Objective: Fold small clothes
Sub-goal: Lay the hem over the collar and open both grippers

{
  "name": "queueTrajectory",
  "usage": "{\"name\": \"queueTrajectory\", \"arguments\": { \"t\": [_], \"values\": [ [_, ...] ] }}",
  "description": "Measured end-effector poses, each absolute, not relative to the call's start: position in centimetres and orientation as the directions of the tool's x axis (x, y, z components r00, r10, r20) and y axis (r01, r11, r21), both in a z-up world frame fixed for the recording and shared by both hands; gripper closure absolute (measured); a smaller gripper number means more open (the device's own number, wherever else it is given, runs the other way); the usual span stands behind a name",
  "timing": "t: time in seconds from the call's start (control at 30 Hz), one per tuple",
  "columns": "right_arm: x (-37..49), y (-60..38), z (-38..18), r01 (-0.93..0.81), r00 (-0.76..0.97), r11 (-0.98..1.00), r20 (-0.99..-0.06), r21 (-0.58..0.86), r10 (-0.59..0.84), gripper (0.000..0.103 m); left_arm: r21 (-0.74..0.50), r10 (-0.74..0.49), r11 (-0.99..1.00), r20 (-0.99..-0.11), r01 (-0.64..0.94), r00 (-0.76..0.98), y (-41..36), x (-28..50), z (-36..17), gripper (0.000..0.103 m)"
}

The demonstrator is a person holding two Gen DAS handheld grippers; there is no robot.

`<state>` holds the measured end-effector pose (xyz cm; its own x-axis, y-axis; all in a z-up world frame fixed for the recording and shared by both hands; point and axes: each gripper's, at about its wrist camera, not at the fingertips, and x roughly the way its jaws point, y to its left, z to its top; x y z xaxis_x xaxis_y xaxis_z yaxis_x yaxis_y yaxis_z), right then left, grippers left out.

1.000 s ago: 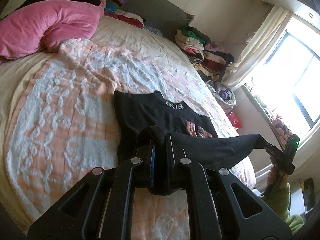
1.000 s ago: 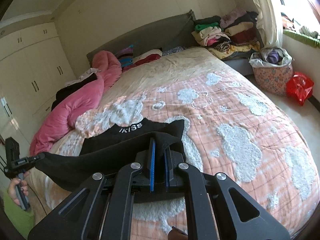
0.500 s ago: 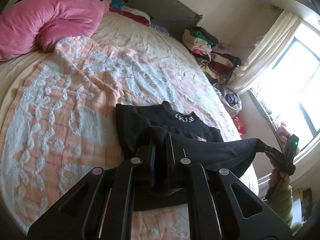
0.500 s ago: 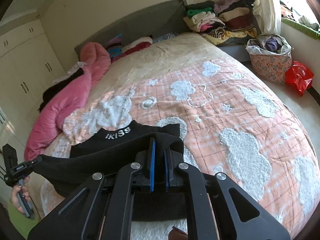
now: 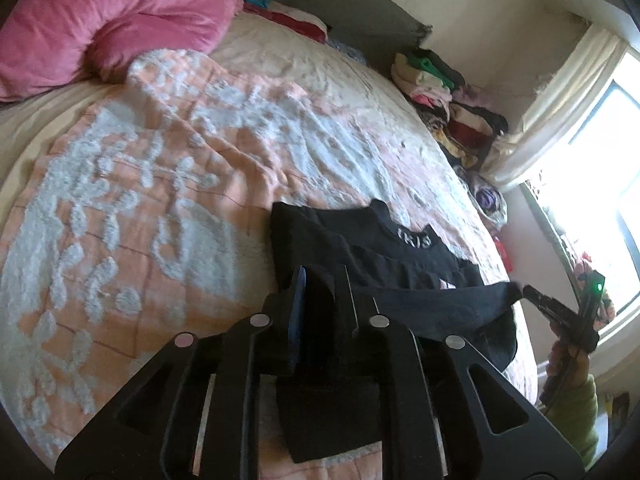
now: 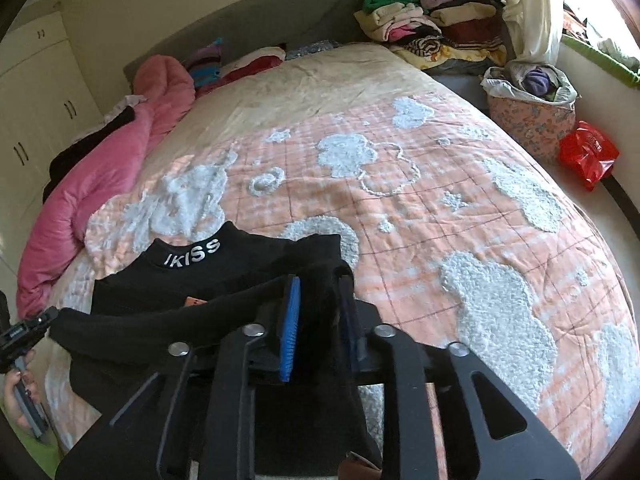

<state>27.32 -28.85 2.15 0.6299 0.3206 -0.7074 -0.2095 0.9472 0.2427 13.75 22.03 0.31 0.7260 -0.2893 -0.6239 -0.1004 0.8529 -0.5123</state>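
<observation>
Across the quilted bed (image 6: 460, 208), each hand-held gripper, left (image 5: 320, 292) and right (image 6: 318, 304), pinches one hem corner of the black top (image 6: 240, 264), its collar lying straight ahead of both.

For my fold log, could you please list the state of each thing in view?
Black top: partly folded, bottom hem lifted over it.
Left hand-held gripper: shut on the hem.
Right hand-held gripper: shut on the hem.
Pink duvet: bunched up.
Clothes pile: stacked.

Blown-out window (image 5: 592, 208) glare, fisheye-warped edges
</observation>
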Motion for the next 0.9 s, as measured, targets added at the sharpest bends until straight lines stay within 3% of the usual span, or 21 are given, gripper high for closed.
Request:
{"name": "queueTrajectory", "arguments": {
  "t": [0.2,0.3,0.53,0.7,0.9],
  "values": [
    [24.7,-28.3,2.5,-0.28,0.646,0.938,-0.682,0.205,0.342,0.075,-0.474,-0.301,0.88,-0.602,-0.027,0.739,20.6,12.4,1.8,0.083],
    [23.6,-26.9,2.1,-0.338,0.619,0.925,-0.698,0.176,0.359,0.075,-0.448,-0.352,0.892,-0.602,0.062,0.717,18.1,11.8,2.2,0.083],
    [21.8,-23.3,-0.7,-0.431,0.545,0.897,-0.764,0.097,0.344,0.076,-0.422,-0.46,0.883,-0.695,0.205,0.552,11.7,11.6,-1.2,0.083],
    [22.8,-21.9,-3.4,-0.422,0.527,0.905,-0.802,0.042,0.283,0.076,-0.326,-0.381,0.924,-0.748,0.199,0.544,10.4,12.3,-2.9,0.083],
    [24.5,-20.2,-4.7,-0.412,0.566,0.91,-0.793,-0.035,0.225,0.076,-0.248,-0.323,0.946,-0.75,0.207,0.577,9.9,13.2,-3.1,0.083]
  ]
}}
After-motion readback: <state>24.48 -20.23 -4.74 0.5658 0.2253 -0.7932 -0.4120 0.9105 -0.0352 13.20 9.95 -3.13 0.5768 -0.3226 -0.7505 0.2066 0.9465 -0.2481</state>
